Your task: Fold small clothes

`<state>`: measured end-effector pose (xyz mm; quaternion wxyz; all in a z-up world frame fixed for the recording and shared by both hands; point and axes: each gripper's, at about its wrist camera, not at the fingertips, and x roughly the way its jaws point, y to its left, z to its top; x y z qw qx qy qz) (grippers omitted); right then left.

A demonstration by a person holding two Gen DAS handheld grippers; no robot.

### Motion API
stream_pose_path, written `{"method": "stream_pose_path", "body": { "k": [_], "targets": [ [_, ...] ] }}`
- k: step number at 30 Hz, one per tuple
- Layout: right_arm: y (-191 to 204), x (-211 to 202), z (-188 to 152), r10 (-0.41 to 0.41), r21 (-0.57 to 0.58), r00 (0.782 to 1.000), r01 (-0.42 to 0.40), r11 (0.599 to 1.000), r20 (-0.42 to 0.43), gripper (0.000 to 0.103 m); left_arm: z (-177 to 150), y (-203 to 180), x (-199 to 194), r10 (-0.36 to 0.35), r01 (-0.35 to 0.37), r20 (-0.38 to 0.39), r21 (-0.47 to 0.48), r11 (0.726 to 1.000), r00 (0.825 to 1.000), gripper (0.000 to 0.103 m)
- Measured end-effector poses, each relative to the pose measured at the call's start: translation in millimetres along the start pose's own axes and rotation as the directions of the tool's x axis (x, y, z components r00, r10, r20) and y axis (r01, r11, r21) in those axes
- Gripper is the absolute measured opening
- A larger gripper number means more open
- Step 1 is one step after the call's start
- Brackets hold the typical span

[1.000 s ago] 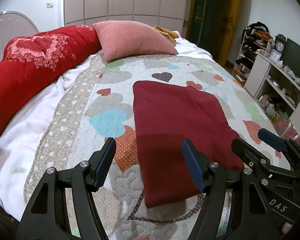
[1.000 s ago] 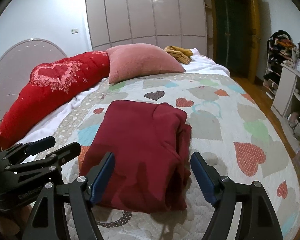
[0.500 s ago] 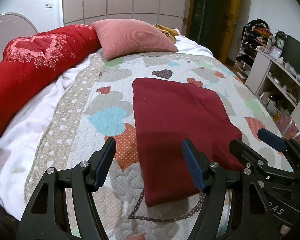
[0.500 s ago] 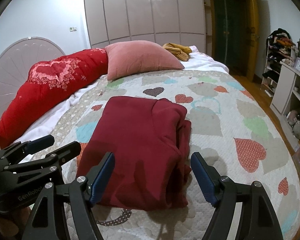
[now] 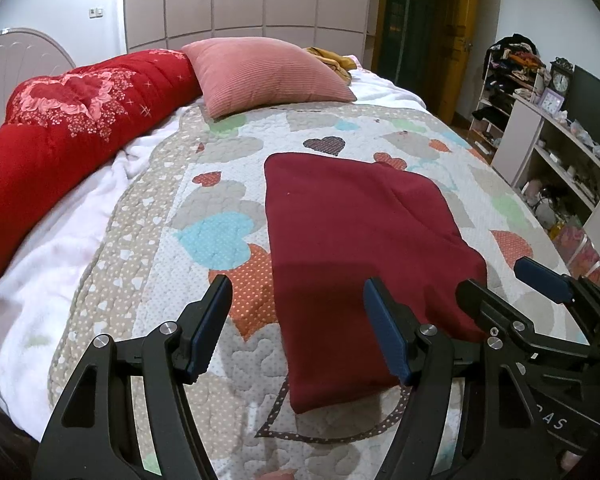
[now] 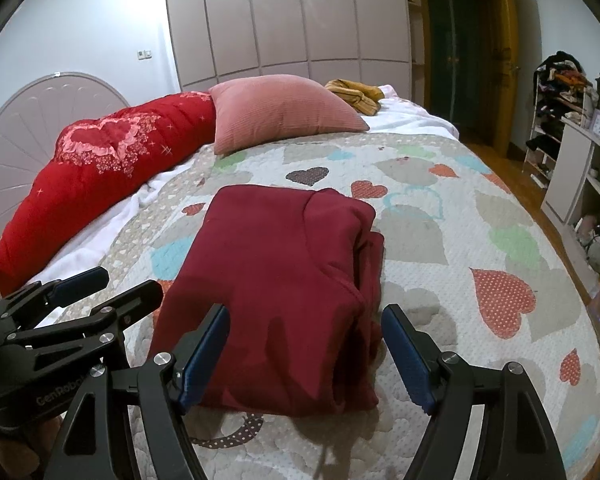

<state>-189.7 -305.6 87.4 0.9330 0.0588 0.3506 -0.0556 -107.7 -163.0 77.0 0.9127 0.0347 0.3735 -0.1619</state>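
From your left wrist, the dark red garment [image 5: 364, 248] lies folded into a flat rectangle on the heart-patterned quilt [image 5: 220, 236], a pink pillow [image 5: 264, 74] and a red comforter [image 5: 68, 128] well beyond it. It looks like soft, thick knit: light, limp, likely to sag and unfold if lifted by one corner, so the near edge, both layers pinched together, seems your best hold. Your left gripper [image 5: 296, 320] hangs above the garment's near left edge, jaws wide apart, nothing between the pads, touching nothing. Your right gripper [image 5: 508, 280] shows at the lower right, also spread.

From your right wrist, the same garment [image 6: 276, 280] sits in the middle of the quilt [image 6: 460, 240], its right side bunched in stacked layers, the looser side to watch. Your right gripper [image 6: 304, 344] hovers over the near edge, jaws well open and empty. Your left gripper [image 6: 100, 292] rests alongside at the left, clear of the cloth.
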Motion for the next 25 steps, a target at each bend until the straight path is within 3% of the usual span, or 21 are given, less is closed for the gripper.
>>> {"method": "stream_pose_path", "body": {
  "k": [25],
  "targets": [
    [-8,15,-2,-0.001,0.007,0.999,0.001,1.0,-0.038,0.076,0,10,14,0.01,-0.01,-0.005,-0.006,1.0,1.0,0.069]
  ]
}}
